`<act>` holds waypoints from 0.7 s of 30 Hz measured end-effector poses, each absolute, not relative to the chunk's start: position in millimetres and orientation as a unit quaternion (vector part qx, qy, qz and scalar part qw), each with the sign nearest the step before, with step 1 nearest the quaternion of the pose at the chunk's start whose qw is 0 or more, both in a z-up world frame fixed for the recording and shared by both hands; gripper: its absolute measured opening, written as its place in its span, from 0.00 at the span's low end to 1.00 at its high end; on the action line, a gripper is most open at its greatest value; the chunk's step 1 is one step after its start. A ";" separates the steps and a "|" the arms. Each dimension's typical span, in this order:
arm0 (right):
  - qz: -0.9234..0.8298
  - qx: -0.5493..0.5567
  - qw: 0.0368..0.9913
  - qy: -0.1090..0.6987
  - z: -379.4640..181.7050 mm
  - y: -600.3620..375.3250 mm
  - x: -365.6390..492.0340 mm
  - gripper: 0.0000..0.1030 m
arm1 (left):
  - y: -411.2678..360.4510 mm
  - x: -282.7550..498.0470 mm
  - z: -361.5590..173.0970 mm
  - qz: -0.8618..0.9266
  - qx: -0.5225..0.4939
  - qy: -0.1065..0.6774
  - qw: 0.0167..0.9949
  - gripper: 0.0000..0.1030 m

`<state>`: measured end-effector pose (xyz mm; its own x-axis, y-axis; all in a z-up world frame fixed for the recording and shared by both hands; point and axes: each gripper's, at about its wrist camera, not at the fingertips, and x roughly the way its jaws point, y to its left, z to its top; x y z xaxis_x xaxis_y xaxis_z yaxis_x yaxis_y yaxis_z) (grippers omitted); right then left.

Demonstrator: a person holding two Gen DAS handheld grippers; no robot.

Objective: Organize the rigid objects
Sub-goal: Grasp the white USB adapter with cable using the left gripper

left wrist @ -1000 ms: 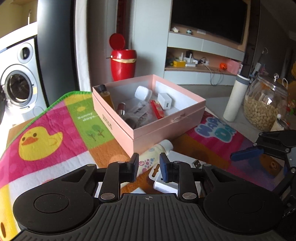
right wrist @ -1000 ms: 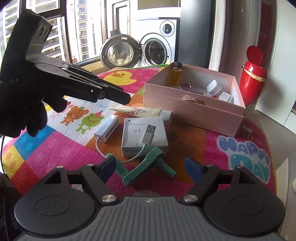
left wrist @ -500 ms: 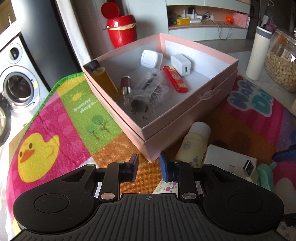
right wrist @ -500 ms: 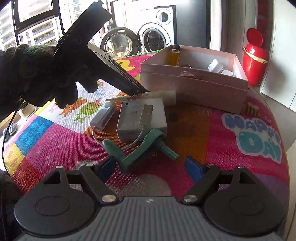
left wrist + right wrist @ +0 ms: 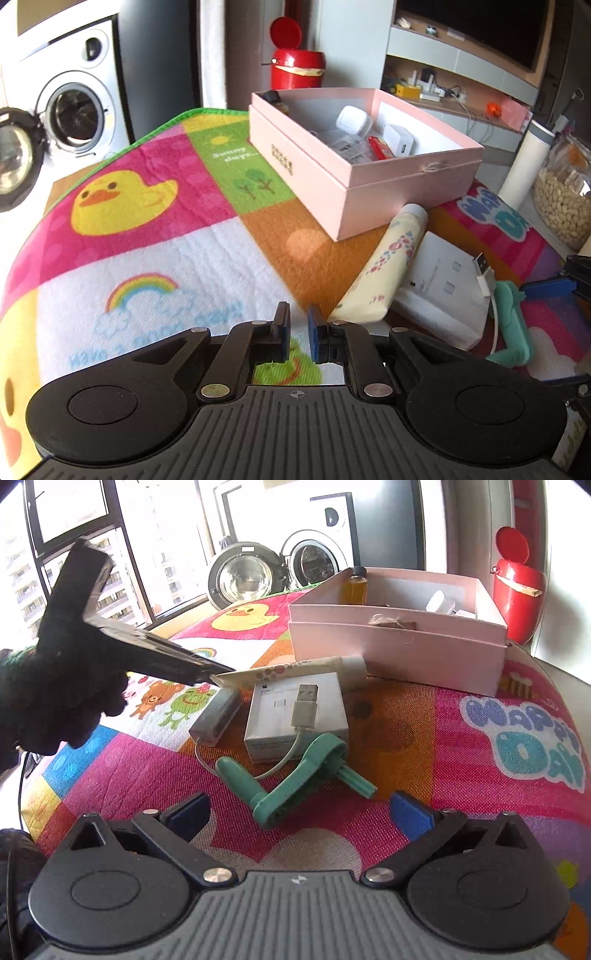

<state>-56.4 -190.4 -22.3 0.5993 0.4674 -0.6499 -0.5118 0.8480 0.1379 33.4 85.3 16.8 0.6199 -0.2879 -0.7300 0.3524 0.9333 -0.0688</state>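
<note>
A pink box [image 5: 354, 184] [image 5: 399, 646] on the colourful mat holds several small items: a white case [image 5: 352, 118], a white charger [image 5: 399, 140], a red lighter [image 5: 380, 147] and an amber bottle [image 5: 354, 587]. In front of it lie a cream tube [image 5: 384, 269] [image 5: 295, 670], a white carton [image 5: 443, 284] [image 5: 295, 712] with a USB cable [image 5: 304, 701] on it, a small white adapter box [image 5: 216, 718] and a teal handle [image 5: 295, 779] [image 5: 511, 325]. My left gripper [image 5: 297, 334] [image 5: 218, 672] is nearly shut and empty, its tips just left of the tube's flat end. My right gripper [image 5: 299, 812] is open, just before the teal handle.
A red bin [image 5: 297, 62] [image 5: 517, 576] stands behind the box. A white tumbler [image 5: 528, 162] and a glass jar of nuts [image 5: 565, 199] stand to the right of the mat. Washing machines [image 5: 295, 554] stand beyond the mat's far edge.
My left gripper has pulled back from over the pink box and dropped low beside the tube's flat end. My right gripper has barely moved and stays open.
</note>
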 end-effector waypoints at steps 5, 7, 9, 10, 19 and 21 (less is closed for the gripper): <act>0.268 -0.063 0.894 0.354 -9.7 -181.5 -55.8 0.90 | 128.3 -10.6 16.3 -0.143 -0.017 0.392 0.909 0.12; 0.265 -0.059 0.906 0.324 3.1 -180.0 -57.7 0.89 | 127.7 -19.6 17.6 -0.143 -0.010 0.392 0.909 0.12; 0.267 -0.048 0.911 0.310 12.0 -178.1 -57.2 0.88 | 123.2 -23.5 17.2 -0.144 0.000 0.389 0.910 0.14; 0.272 -0.043 0.911 0.307 15.9 -174.6 -56.9 0.87 | 119.8 -23.7 17.7 -0.142 0.006 0.389 0.910 0.17; 0.261 -0.111 0.913 0.292 13.1 -152.6 -70.3 0.76 | 87.9 -10.3 28.5 -0.177 -0.094 0.395 0.896 0.19; 0.253 -0.111 0.916 0.290 12.8 -155.9 -72.0 0.76 | 74.9 -2.9 26.3 -0.162 -0.089 0.401 0.897 0.20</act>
